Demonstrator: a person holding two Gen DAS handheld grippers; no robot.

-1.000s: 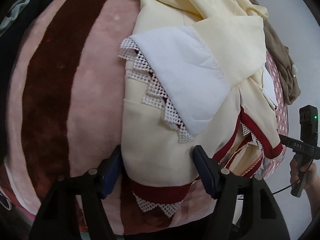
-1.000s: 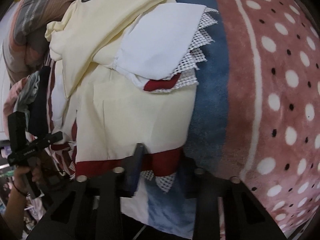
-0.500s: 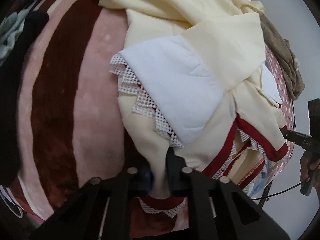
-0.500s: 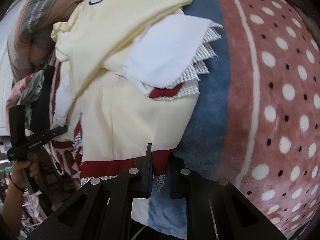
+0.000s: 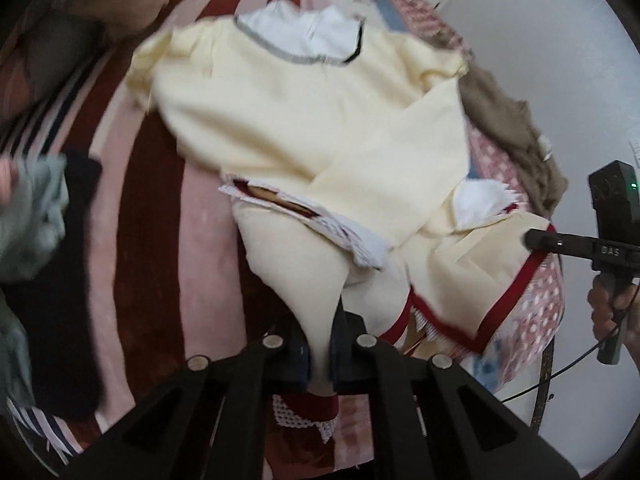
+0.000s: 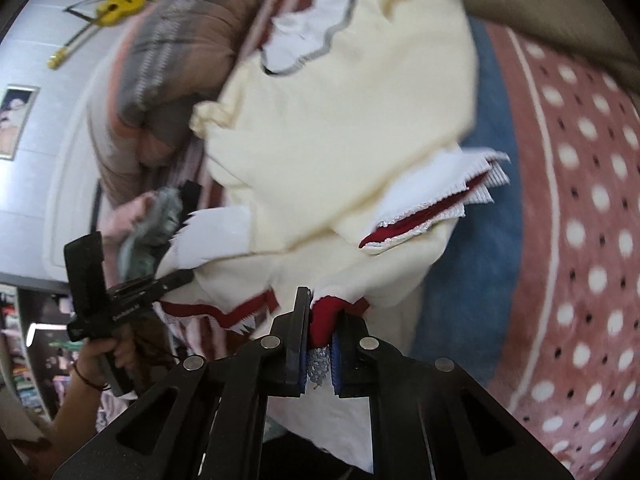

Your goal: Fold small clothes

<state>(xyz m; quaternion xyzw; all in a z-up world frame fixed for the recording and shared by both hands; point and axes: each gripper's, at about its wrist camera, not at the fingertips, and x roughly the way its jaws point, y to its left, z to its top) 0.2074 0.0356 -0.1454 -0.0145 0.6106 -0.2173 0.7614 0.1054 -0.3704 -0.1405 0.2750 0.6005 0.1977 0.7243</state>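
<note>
Lifted hem bunches cream dress (image 5: 320, 128) between both clamped grippers.

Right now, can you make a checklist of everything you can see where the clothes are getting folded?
Surface: blanket, pink with white dots, plus a blue band; brown and pink stripes in the left wrist view.
Job's things: cream garment with red hem and white lace, bunched where the grippers lift its lower edge.
Clutter: brown cloth, grey-green cloth, plaid pillow.
Grippers: left gripper shut on cream fabric; right gripper shut on the red hem.
Cables: thin black cable below the right handle.
Surroundings: yellow toy guitar and a framed picture on the wall.
</note>
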